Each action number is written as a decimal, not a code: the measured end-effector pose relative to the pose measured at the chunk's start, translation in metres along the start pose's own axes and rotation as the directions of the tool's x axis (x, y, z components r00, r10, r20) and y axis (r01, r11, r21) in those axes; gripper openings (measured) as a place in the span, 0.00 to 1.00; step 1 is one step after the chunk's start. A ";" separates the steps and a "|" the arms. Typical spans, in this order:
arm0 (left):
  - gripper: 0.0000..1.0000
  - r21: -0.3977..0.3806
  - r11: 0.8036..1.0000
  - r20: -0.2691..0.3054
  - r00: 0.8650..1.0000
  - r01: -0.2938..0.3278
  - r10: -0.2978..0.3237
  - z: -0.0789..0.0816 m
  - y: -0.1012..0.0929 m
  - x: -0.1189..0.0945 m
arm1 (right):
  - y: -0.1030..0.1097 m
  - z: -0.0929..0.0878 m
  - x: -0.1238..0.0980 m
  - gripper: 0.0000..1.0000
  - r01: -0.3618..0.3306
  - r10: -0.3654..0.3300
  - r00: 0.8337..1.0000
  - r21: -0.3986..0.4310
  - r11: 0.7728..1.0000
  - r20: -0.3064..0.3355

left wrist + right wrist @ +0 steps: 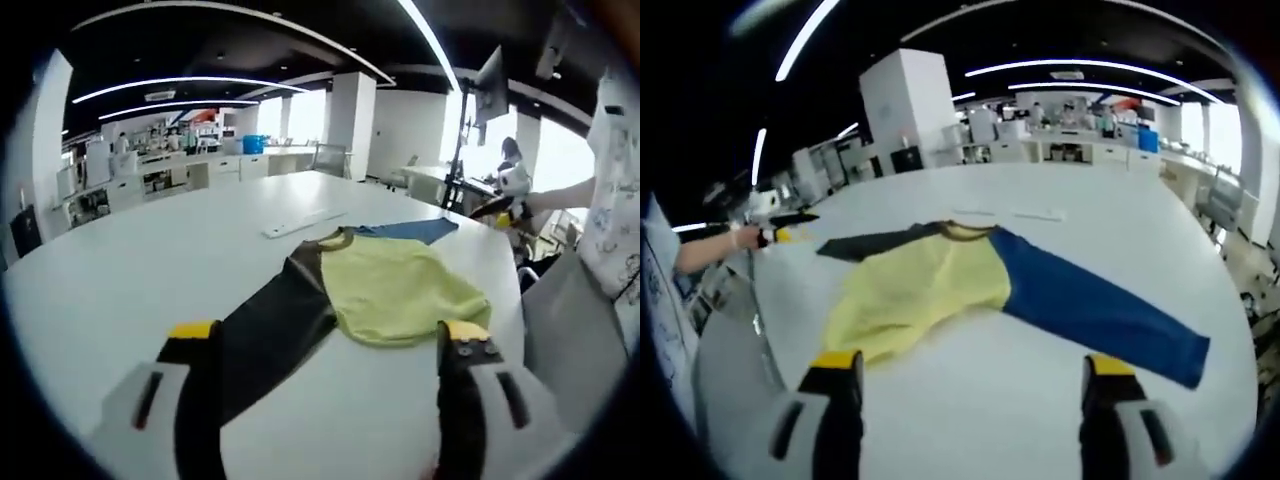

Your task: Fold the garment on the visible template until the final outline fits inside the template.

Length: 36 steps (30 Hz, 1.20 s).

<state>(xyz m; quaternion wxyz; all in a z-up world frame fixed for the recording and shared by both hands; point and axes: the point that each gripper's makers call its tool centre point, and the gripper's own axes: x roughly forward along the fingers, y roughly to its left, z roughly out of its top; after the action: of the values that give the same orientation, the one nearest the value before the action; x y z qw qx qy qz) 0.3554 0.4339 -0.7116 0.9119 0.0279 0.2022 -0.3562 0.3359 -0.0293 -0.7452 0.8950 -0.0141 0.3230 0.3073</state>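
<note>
Garment (385,285) lay flat on the white tabletop (150,270), yellow body in the middle, dark sleeve (270,335) and blue sleeve (1095,305) spread to opposite sides. Left gripper (330,350) and right gripper (970,385) hovered above the near edge, fingers apart, gripping nothing.

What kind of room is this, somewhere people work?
Probably an open-plan office or lab. A big white table holds a yellow shirt, long strip lights cross a dark ceiling, and white counters with equipment line the far side.
</note>
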 end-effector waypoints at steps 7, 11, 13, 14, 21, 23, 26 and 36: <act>0.84 0.013 0.997 0.016 0.997 0.076 -0.076 0.007 -0.043 0.001 | 0.010 0.003 -0.002 0.90 -0.018 0.018 1.000 -0.025 1.000 0.005; 0.82 0.020 0.995 0.013 0.995 0.101 -0.101 0.009 -0.063 0.001 | 0.013 0.005 -0.004 0.90 -0.025 0.026 1.000 -0.037 0.999 0.012; 0.82 0.018 0.994 0.019 0.994 0.110 -0.110 0.010 -0.071 0.002 | 0.014 0.004 -0.003 0.89 -0.028 0.029 0.999 -0.040 0.999 0.015; 0.82 0.015 0.992 0.022 0.992 0.123 -0.124 0.010 -0.074 0.002 | 0.015 0.004 -0.003 0.89 -0.030 0.031 0.999 -0.039 0.999 0.017; 0.81 0.027 0.990 0.039 0.989 0.141 -0.142 0.021 -0.089 0.006 | 0.024 0.009 -0.002 0.88 -0.048 0.049 0.998 -0.044 0.998 0.039; 0.80 0.036 0.988 0.024 0.988 0.152 -0.153 0.020 -0.097 0.008 | 0.027 0.009 -0.002 0.87 -0.055 0.057 0.997 -0.048 0.997 0.043; 0.78 0.035 0.988 0.011 0.988 0.151 -0.151 0.015 -0.102 0.011 | 0.031 0.006 0.004 0.86 -0.068 0.070 0.997 -0.054 0.996 0.038; 0.76 -0.009 0.988 0.034 0.987 0.157 -0.156 0.003 -0.125 0.015 | 0.065 0.002 0.022 0.78 -0.138 0.139 0.990 -0.115 0.984 0.001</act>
<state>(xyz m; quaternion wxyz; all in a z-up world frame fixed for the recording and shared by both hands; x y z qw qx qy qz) 0.2838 0.3304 -0.7036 0.8844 0.0010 0.1908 -0.4260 0.3138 0.0360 -0.7456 0.8707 -0.0416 0.3007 0.3870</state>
